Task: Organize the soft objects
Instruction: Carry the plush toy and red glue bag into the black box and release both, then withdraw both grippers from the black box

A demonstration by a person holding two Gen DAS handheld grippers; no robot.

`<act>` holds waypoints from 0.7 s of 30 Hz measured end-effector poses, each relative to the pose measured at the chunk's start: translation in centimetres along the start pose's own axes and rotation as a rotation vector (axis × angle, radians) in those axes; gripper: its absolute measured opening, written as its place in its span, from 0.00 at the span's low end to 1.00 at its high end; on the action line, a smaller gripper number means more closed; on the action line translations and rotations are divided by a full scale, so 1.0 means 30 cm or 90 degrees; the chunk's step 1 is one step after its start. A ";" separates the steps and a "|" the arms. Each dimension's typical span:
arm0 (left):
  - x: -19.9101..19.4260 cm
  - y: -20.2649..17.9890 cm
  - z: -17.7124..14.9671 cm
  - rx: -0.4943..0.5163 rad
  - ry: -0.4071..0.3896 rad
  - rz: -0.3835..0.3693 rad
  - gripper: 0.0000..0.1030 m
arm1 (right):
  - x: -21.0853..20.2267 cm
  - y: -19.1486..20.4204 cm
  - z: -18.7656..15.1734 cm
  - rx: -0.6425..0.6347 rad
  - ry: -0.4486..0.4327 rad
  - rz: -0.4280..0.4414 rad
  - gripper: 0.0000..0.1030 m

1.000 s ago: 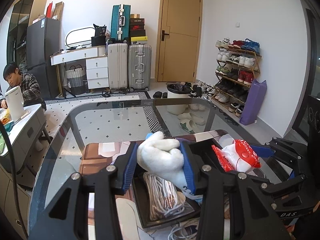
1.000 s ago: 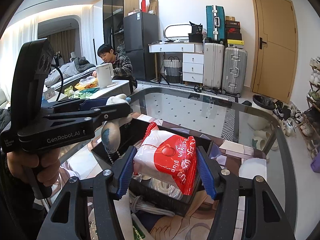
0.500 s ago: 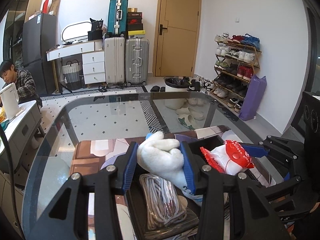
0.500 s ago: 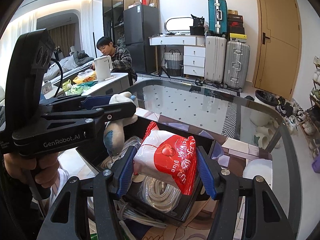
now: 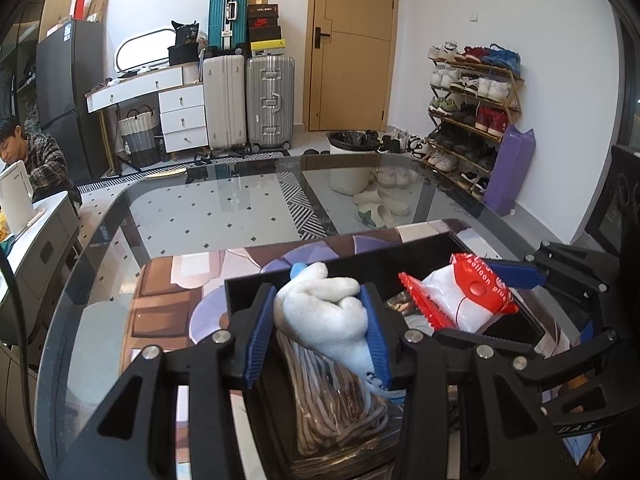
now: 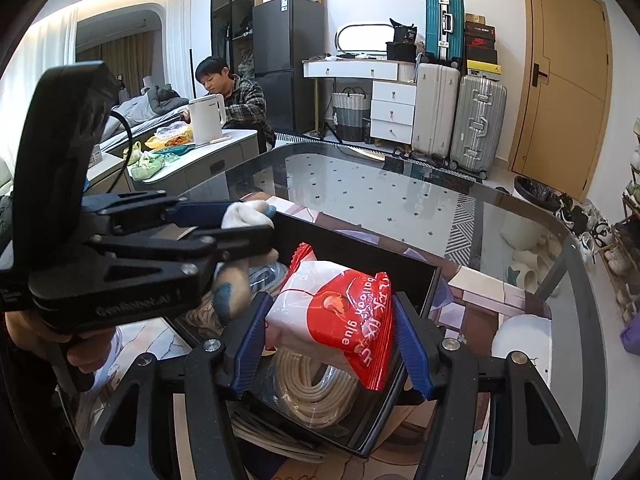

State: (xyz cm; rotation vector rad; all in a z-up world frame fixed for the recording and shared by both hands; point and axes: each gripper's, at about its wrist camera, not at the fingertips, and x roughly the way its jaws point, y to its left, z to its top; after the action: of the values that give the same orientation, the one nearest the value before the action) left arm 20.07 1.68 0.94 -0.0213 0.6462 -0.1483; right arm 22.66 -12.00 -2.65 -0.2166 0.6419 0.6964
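Two walls of white close the room behind us, with a tan door (image 5: 352, 44) between them. Next we see a dark fridge (image 6: 288, 56), upright suitcases (image 5: 248, 100), a white drawer desk (image 5: 160, 108) and a loaded shoe rack (image 5: 472, 100). A person in a plaid shirt (image 6: 236, 96) sits at a side counter beside a white kettle (image 6: 206, 118).

Our glass tabletop (image 5: 208, 216) shows the tiled floor through it; a printed mat (image 5: 160, 296) lies on it under a black box (image 6: 416, 280) holding coiled cords (image 6: 312, 384).

We hold both tools over that box. Our left gripper (image 5: 320, 332) has its jaws clamped on a white plush toy (image 5: 324, 316). Our right gripper (image 6: 330, 344) has its jaws pressed on a red-and-white packet (image 6: 340, 316).
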 end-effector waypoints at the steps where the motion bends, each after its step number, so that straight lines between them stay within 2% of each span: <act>1: 0.003 -0.002 0.000 0.001 0.003 0.000 0.41 | 0.002 0.003 0.001 -0.002 -0.001 -0.001 0.59; 4: 0.007 -0.005 -0.007 0.005 0.005 -0.001 0.42 | 0.003 0.011 -0.003 -0.011 -0.003 0.000 0.62; 6: 0.004 -0.004 -0.009 0.004 0.007 -0.001 0.45 | -0.007 0.017 -0.006 -0.018 -0.012 -0.010 0.69; 7: -0.001 -0.007 -0.007 0.003 0.005 -0.005 0.48 | -0.017 0.020 -0.006 -0.021 -0.020 -0.021 0.78; 8: -0.009 -0.010 -0.006 0.005 0.000 -0.002 0.57 | -0.034 0.026 -0.012 -0.023 -0.028 -0.036 0.86; 9: -0.025 -0.016 -0.006 0.012 -0.011 0.009 0.66 | -0.053 0.027 -0.015 -0.027 -0.039 -0.057 0.87; 10: -0.041 -0.020 -0.006 0.015 -0.018 0.006 0.69 | -0.065 0.025 -0.018 -0.025 -0.042 -0.062 0.91; 12: -0.067 -0.018 -0.005 0.007 -0.030 0.003 0.88 | -0.093 0.012 -0.025 -0.009 -0.045 -0.060 0.95; 15: -0.123 -0.015 -0.011 -0.005 -0.051 0.011 1.00 | -0.144 -0.005 -0.040 0.022 -0.052 -0.057 0.98; 21: -0.203 0.002 -0.049 -0.022 -0.059 0.013 1.00 | -0.238 -0.006 -0.100 0.062 -0.050 -0.045 1.00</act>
State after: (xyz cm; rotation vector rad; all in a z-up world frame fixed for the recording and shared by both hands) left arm 14.41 2.65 3.40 -0.0548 0.5563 -0.1164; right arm 17.18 -17.07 -0.62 -0.1205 0.5887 0.6007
